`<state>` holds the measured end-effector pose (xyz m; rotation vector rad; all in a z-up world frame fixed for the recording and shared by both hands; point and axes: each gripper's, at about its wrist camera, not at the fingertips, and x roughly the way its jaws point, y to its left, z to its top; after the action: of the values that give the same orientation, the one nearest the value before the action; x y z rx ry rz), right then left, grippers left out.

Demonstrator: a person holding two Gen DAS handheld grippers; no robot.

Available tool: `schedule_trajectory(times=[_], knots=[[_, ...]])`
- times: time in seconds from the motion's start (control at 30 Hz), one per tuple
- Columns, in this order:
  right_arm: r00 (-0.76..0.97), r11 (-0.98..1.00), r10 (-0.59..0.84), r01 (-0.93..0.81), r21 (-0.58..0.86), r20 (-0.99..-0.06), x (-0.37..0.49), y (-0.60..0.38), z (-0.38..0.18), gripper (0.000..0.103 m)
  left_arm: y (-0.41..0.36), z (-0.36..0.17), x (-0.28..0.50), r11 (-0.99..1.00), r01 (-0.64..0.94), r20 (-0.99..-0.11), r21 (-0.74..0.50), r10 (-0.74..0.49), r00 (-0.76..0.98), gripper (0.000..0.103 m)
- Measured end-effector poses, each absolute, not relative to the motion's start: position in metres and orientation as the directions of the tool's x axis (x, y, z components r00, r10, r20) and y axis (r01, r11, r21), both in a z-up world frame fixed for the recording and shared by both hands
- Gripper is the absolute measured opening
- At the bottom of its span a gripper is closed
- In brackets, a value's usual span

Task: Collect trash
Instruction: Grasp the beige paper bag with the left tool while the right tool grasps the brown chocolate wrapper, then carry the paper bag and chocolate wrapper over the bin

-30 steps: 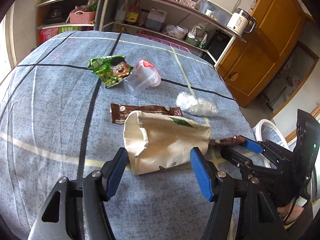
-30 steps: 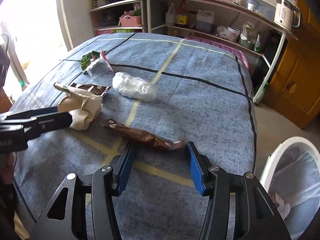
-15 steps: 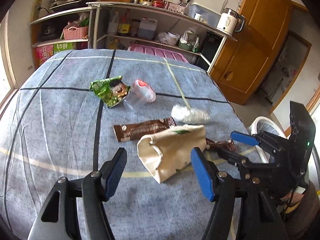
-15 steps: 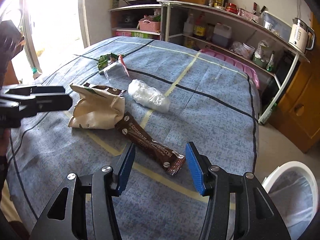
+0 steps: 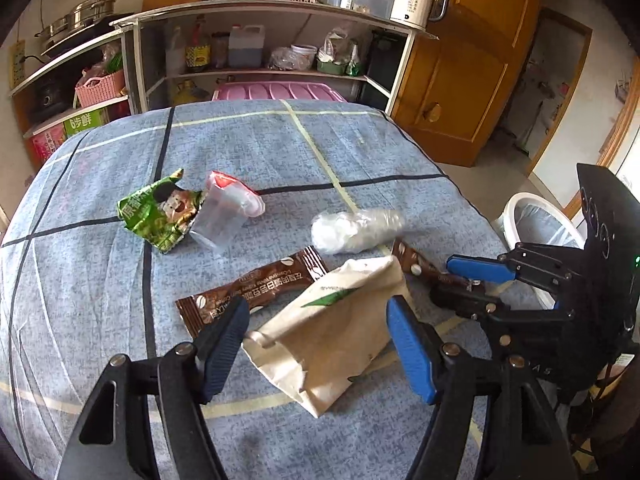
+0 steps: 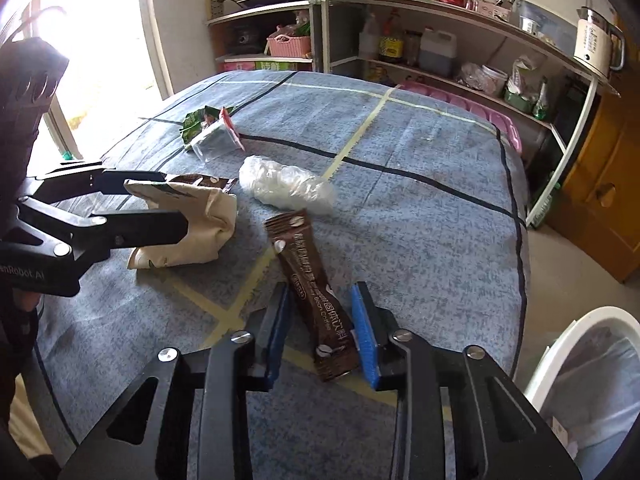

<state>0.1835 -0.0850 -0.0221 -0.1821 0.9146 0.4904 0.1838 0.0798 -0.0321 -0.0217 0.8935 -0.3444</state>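
Left claw open, straddling a crumpled beige paper bag on the cloth-covered bench. Right claw partly closed around a glossy brown sachet; contact unclear.

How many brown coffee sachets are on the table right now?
2. One brown coffee sachet lies between the right gripper pads, which have not closed on it. The second sachet lies flat beside the beige paper bag, near the left gripper. None seem hidden.

Right tongs straddled one end of a brown coffee sachet on the blue counter; pads weren't clearly squeezing it. Left tongs bracketed a beige paper bag.
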Motion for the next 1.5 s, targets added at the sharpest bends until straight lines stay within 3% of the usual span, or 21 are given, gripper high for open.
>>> schedule_trajectory(times=[0.03, 0.3, 0.47, 0.83, 0.9, 0.97, 1.17, 1.5], knots=[[0.512, 0.881, 0.328, -0.468, 0.063, -0.794, 0.184, -0.088, -0.022, 0.021, 0.078, -0.033, 0.182, 0.948, 0.283, -0.76, -0.147, -0.291, 0.581, 0.073], [0.521, 0.913, 0.34, -0.382, 0.143, -0.783, 0.175, -0.106, -0.021, 0.02, 0.065, -0.037, 0.176, 0.933, 0.324, -0.77, -0.155, -0.32, 0.552, 0.071], [0.522, 0.92, 0.342, -0.357, 0.164, -0.782, 0.172, -0.112, -0.022, 0.02, 0.062, -0.037, 0.174, 0.928, 0.312, -0.764, -0.202, -0.349, 0.543, 0.051], [0.54, 0.93, 0.337, -0.317, 0.185, -0.771, 0.165, -0.12, -0.022, 0.02, 0.048, -0.045, 0.181, 0.939, 0.274, -0.789, -0.208, -0.327, 0.521, 0.05], [0.545, 0.931, 0.343, -0.305, 0.2, -0.765, 0.164, -0.124, -0.021, 0.02, 0.047, -0.044, 0.18, 0.942, 0.262, -0.787, -0.211, -0.323, 0.527, 0.045], [0.545, 0.931, 0.348, -0.296, 0.213, -0.763, 0.162, -0.127, -0.02, 0.02, 0.043, -0.044, 0.178, 0.942, 0.264, -0.784, -0.208, -0.322, 0.531, 0.034], [0.562, 0.93, 0.358, -0.284, 0.233, -0.745, 0.154, -0.132, -0.013, 0.02, 0.039, -0.032, 0.168, 0.951, 0.236, -0.757, -0.198, -0.301, 0.58, 0.024], [0.604, 0.929, 0.369, -0.266, 0.257, -0.706, 0.132, -0.147, 0.005, 0.02, 0.025, -0.015, 0.155, 0.94, 0.255, -0.727, -0.226, -0.337, 0.598, 0.024]])
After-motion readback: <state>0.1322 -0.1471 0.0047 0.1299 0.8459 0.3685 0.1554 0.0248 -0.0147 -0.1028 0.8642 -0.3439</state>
